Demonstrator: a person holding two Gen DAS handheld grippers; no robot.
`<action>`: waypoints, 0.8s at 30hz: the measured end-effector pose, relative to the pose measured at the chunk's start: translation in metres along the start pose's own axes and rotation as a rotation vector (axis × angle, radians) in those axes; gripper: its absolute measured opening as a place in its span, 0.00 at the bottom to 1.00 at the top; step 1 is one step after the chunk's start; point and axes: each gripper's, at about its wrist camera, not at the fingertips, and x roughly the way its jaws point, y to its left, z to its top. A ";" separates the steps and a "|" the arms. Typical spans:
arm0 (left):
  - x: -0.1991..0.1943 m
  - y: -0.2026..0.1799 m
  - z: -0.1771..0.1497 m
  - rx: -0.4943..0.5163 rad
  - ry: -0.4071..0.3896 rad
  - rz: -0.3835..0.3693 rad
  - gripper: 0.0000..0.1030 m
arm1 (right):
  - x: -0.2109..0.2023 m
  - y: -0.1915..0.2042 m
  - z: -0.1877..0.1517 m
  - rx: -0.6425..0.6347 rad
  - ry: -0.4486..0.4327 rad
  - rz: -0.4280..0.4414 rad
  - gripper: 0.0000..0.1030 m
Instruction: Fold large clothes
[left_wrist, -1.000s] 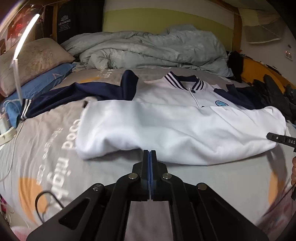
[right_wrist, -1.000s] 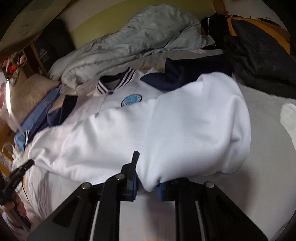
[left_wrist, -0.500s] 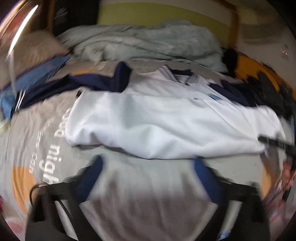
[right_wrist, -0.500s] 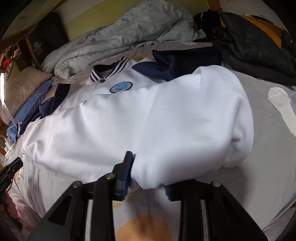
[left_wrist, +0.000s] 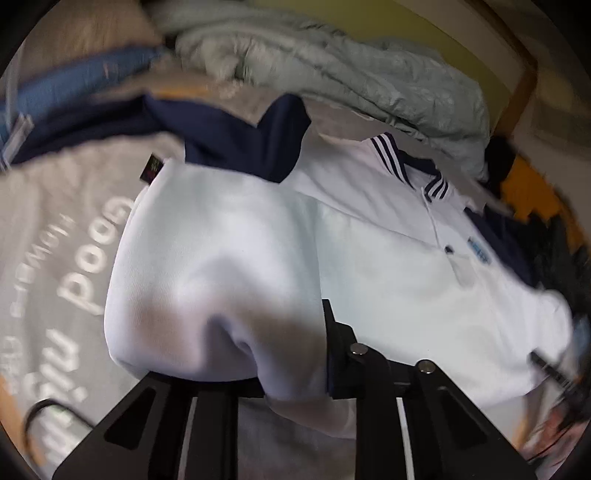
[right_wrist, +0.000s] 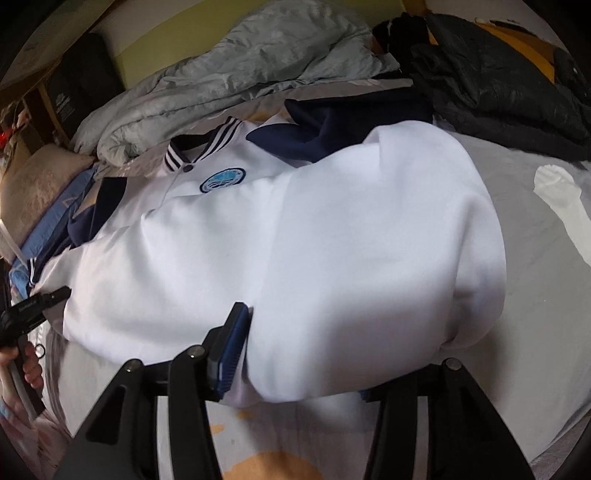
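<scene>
A white jacket (left_wrist: 369, 277) with navy sleeves and a striped collar lies on the bed, its lower half folded up. My left gripper (left_wrist: 291, 350) is at the jacket's near left folded edge. Its jaws are closing, and a bunch of white cloth is pinched between them; the cloth hides the left finger. My right gripper (right_wrist: 303, 350) is at the same jacket's (right_wrist: 369, 240) near right edge. Its jaws are opening, with thick cloth lying loose between them and the right pad hidden. The other gripper (right_wrist: 33, 306) shows at the far left, held by a hand (right_wrist: 22, 362).
A rumpled grey-green quilt (right_wrist: 240, 66) is heaped behind the jacket. Pillows (right_wrist: 33, 192) lie at the left, and a dark padded coat (right_wrist: 498, 85) at the right. The grey bedsheet (left_wrist: 66, 240) has white lettering, and a black cable (left_wrist: 40, 410) lies on it.
My left gripper swung wide open, moved forward onto the jacket's left edge and closed on the cloth. My right gripper's jaws spread apart around the cloth they had pinched.
</scene>
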 end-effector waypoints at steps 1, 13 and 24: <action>-0.012 -0.007 -0.006 0.014 -0.033 0.049 0.19 | 0.001 0.000 0.001 -0.006 0.003 -0.003 0.44; -0.069 -0.027 -0.060 0.068 -0.063 0.110 0.20 | -0.012 -0.012 -0.002 -0.022 0.014 -0.029 0.38; -0.062 -0.023 -0.056 0.128 -0.112 0.202 0.78 | -0.022 -0.009 -0.003 -0.054 -0.033 -0.084 0.68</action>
